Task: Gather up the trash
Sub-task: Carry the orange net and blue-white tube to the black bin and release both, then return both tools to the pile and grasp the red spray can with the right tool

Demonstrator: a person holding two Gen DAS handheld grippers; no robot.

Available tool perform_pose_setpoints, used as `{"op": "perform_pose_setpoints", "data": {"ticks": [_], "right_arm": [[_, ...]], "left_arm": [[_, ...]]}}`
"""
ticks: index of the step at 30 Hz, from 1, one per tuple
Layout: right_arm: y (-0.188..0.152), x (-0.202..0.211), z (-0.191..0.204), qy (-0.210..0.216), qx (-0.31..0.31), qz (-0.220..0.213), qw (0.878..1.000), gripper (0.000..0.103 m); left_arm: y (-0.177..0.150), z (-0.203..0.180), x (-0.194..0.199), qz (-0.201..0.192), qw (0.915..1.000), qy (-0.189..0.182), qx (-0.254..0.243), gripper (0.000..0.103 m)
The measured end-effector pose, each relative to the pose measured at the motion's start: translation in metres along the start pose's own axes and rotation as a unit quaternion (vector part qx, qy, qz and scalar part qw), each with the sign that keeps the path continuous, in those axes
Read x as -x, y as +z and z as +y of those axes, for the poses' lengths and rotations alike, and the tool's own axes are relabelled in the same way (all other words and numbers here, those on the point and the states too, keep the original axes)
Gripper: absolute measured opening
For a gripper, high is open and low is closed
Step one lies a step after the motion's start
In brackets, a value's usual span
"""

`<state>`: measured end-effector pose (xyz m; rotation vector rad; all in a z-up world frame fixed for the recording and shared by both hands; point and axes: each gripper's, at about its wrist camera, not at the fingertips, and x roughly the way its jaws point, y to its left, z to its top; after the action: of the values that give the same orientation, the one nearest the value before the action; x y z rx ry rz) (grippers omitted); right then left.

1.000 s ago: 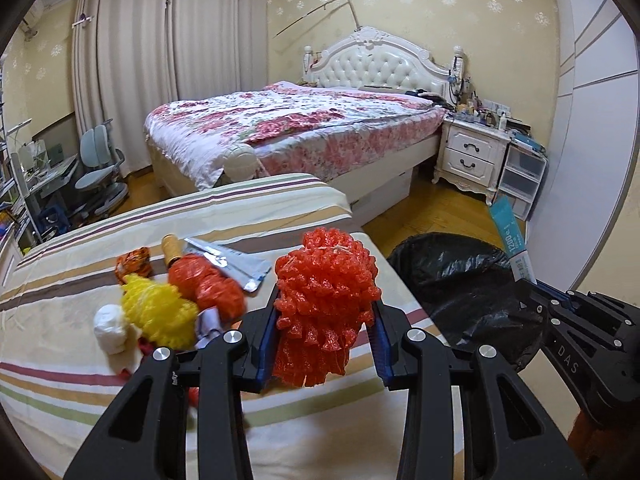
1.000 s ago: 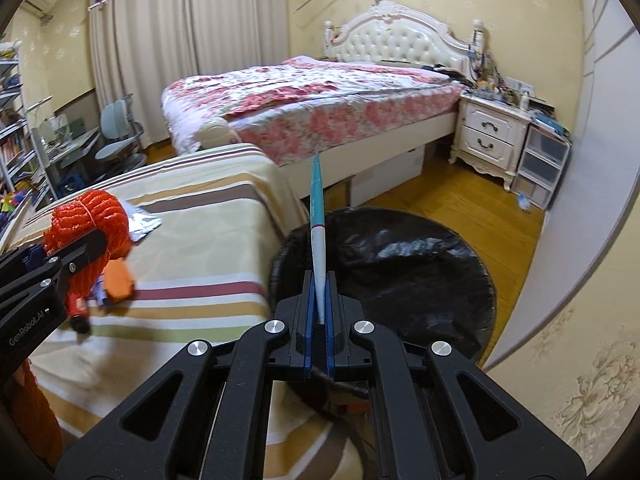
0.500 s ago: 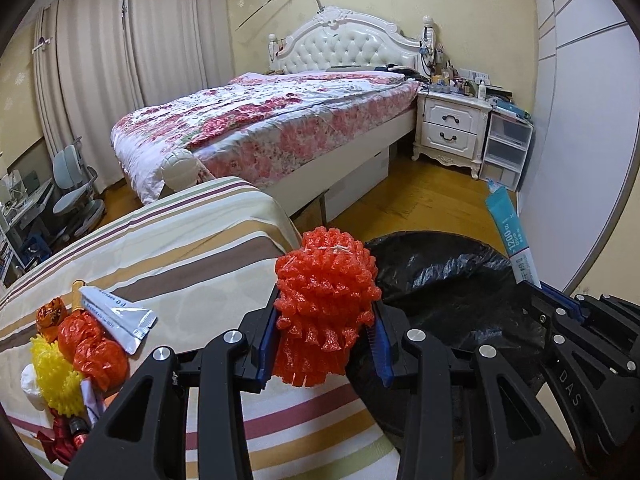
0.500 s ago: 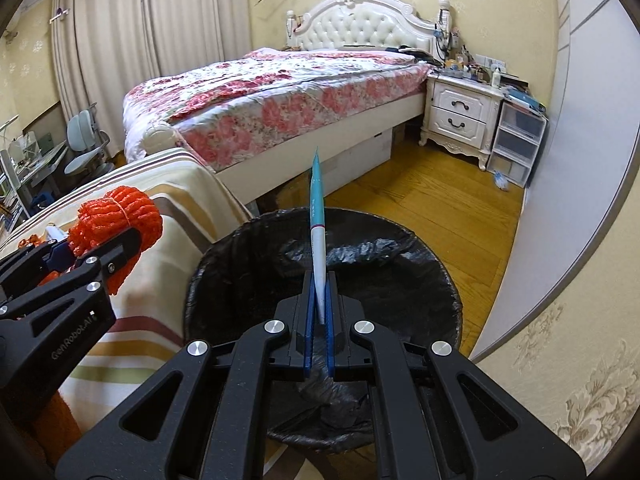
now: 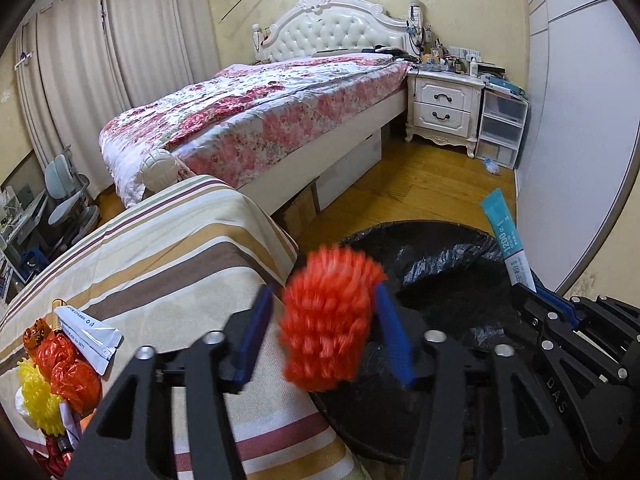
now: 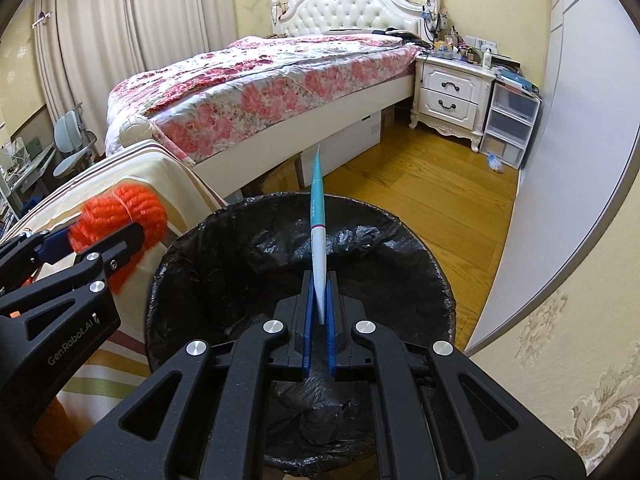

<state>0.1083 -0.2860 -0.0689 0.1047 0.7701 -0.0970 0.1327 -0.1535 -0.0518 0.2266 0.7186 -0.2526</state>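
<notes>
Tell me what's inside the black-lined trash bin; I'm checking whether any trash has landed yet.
Only crumpled black liner shows inside the trash bin. The right gripper and its packet cover part of the bottom.

Left gripper (image 5: 326, 332) fingers opened; orange mesh ball (image 5: 328, 320) released (blurred).

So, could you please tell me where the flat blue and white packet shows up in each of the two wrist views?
Left wrist view: the blue and white packet stands at the right edge, held by the right gripper, above the bin's far rim.
Right wrist view: the packet sits dead centre, edge-on, upright.
Shared landmark: the black-lined trash bin beneath it.
</notes>
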Motion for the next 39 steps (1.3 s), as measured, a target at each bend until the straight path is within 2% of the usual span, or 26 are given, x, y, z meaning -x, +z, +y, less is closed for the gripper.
{"op": "perform_pose_setpoints", "data": {"ticks": [2, 3, 6, 8, 18, 24, 29, 39], "right_arm": [[0.001, 0.0, -0.002, -0.001, -0.005, 0.0, 1.0, 0.009], [0.0, 0.0, -0.003, -0.001, -0.007, 0.001, 1.0, 0.013], [0.0, 0.002, -0.005, -0.006, -0.012, -0.002, 1.0, 0.02], [0.0, 0.003, -0.007, -0.009, -0.015, -0.004, 1.0, 0.026], [-0.005, 0.019, -0.005, -0.009, -0.026, -0.006, 1.0, 0.036], [-0.017, 0.036, 0.025, 0.022, -0.012, -0.005, 1.0, 0.038], [-0.028, 0.052, 0.059, 0.056, 0.014, -0.004, 0.998, 0.038], [-0.052, 0.088, 0.138, 0.131, 0.081, -0.003, 0.988, 0.038]], "left_arm": [[0.001, 0.0, 0.001, -0.003, 1.0, 0.001, 0.002, 0.069], [0.001, 0.0, 0.001, -0.004, 1.0, 0.001, 0.002, 0.072], [0.001, -0.001, 0.002, -0.005, 1.0, 0.005, 0.0, 0.076], [0.002, -0.002, 0.002, -0.007, 0.9999, 0.008, 0.0, 0.077], [-0.003, 0.02, 0.025, -0.006, 0.9993, 0.023, 0.028, 0.079], [-0.02, 0.047, 0.052, 0.001, 0.998, 0.05, 0.039, 0.079], [-0.043, 0.085, 0.082, 0.001, 0.9949, 0.078, 0.065, 0.079], [-0.109, 0.169, 0.129, 0.025, 0.98, 0.143, 0.136, 0.079]]}}
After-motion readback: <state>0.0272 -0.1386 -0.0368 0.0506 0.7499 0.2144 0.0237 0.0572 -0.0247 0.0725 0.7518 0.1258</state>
